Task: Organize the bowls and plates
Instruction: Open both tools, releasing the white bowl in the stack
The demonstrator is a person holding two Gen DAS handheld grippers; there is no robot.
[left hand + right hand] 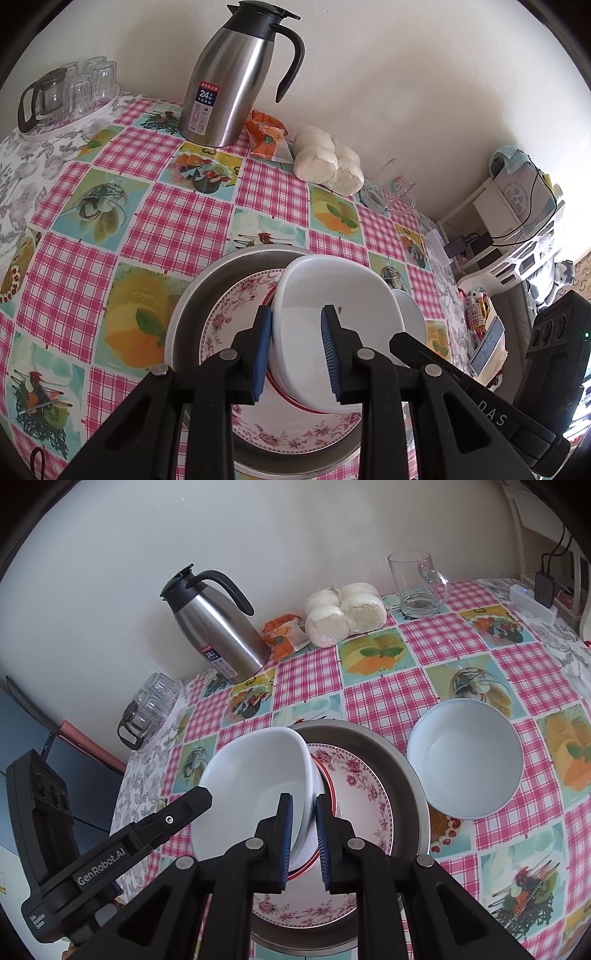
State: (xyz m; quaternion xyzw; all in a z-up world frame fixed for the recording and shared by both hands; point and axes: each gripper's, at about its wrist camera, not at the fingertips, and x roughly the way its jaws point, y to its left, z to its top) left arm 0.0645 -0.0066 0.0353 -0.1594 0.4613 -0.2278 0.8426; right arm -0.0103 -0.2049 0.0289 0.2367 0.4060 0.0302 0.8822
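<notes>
Your right gripper (pixel 303 840) pinches the white bowl's (pixel 255 775) rim; your left gripper (pixel 295 354) straddles its opposite rim, fingers narrow, over the floral plate (pixel 236 314).

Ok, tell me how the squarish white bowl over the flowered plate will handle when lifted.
Probably stiff: the squarish white bowl holds its shape, tilted, with the right gripper pinching one wall. The glossy surface looks slippery, so it may slide between the pads. Likely ceramic, it could chip if dropped on the flowered plate.

White bowl (pixel 332 314), pink-flowered plate (pixel 236 317)
</notes>
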